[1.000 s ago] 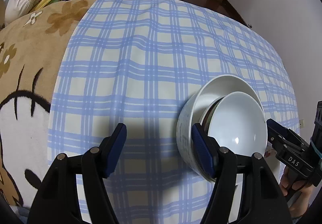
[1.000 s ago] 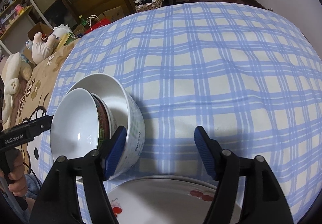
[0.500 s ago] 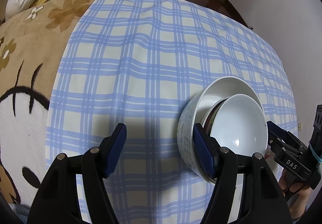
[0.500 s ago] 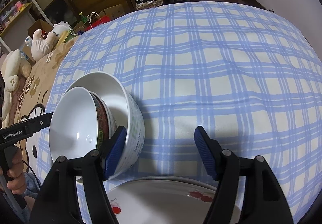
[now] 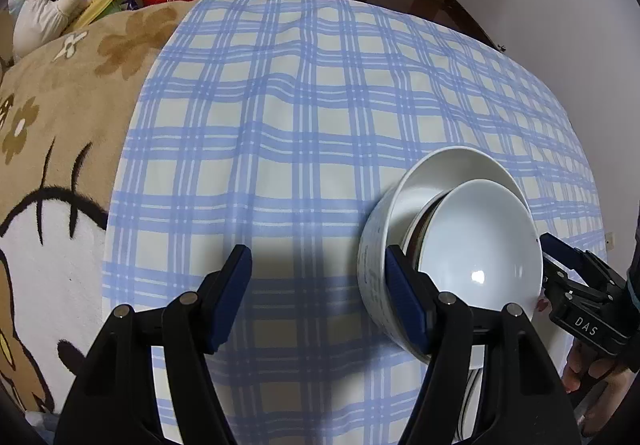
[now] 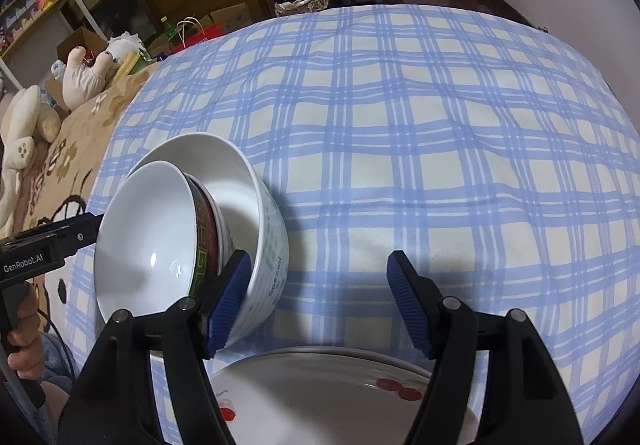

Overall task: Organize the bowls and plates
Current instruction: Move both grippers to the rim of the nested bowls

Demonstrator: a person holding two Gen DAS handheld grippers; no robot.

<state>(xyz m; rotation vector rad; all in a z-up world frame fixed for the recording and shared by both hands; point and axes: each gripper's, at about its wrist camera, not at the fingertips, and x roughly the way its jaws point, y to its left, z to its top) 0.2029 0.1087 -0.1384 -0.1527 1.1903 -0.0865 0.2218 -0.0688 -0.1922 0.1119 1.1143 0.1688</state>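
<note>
Three bowls are nested and tilted on the checked cloth: a large white printed bowl (image 5: pixel 374 285) (image 6: pixel 274 245), a red-and-green patterned bowl (image 5: pixel 420 229) (image 6: pixel 204 233) inside it, and a plain white bowl (image 5: pixel 472 245) (image 6: pixel 148 237) innermost. My left gripper (image 5: pixel 320 299) (image 6: pixel 48 245) is open over bare cloth, its right pad beside the large bowl's outer wall. My right gripper (image 6: pixel 320 299) (image 5: pixel 576 285) has its jaws opening, with only cloth and the plate's rim between them; its left pad stands against the large bowl's side. A white plate (image 6: pixel 320 397) with red cherries lies just below it.
The blue checked cloth (image 5: pixel 280 125) covers a soft bed-like surface, with a brown cartoon blanket (image 5: pixel 60 125) along its left. Plush toys (image 6: pixel 84 77), bags and wooden furniture stand beyond the far edge. A person's hand (image 5: pixel 592 365) holds each gripper handle.
</note>
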